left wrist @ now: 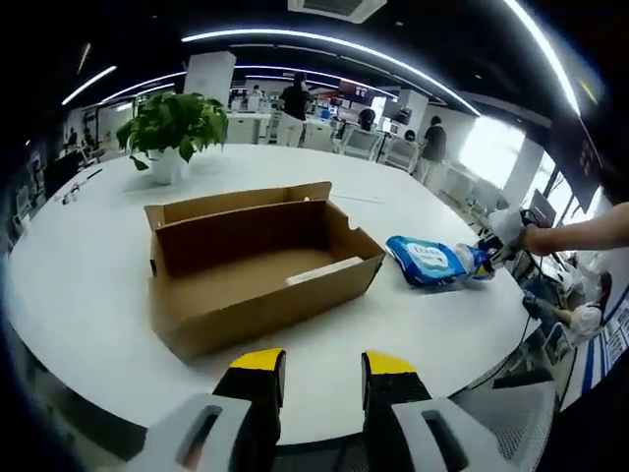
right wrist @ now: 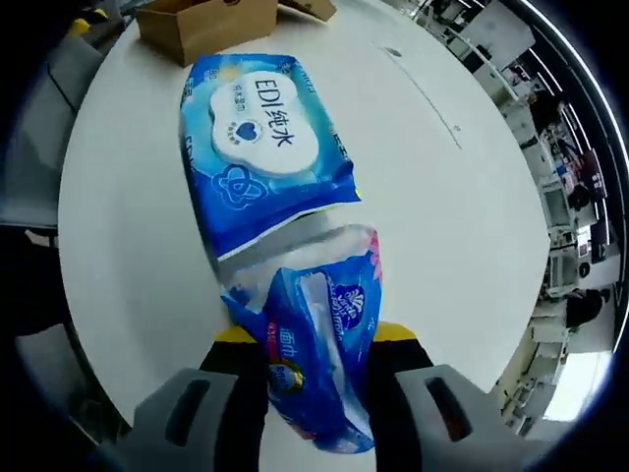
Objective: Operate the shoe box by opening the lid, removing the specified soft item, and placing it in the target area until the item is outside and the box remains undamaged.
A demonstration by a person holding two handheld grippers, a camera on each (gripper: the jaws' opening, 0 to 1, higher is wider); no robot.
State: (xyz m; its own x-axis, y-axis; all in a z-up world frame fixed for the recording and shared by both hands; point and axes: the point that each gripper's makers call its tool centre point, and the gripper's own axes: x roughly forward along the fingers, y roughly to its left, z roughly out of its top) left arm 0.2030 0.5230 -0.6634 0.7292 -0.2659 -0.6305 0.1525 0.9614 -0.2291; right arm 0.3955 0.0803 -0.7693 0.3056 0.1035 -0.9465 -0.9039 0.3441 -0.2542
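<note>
In the left gripper view, an open cardboard shoe box (left wrist: 257, 264) sits on a round white table (left wrist: 79, 285), its lid flap standing up along the far side and a pale flat strip lying inside on the bottom. The left gripper (left wrist: 322, 382) hovers at the 6 o'clock edge of that view, short of the box, its yellow-tipped jaws spread with nothing between them. A potted green plant (left wrist: 171, 130) stands on the table at 11 o'clock, beyond the box. At 3 o'clock from the box, apart from it, a blue wet-wipes pack (left wrist: 421, 260) lies flat on the tabletop.

In the right gripper view, that wet-wipes pack (right wrist: 260, 143) lies label up at 12 o'clock from the right gripper (right wrist: 316, 346), whose jaws pinch a soft blue tissue packet (right wrist: 319, 344). The packet's upper end meets the near edge of the wipes pack. Both soft items are outside the box.
</note>
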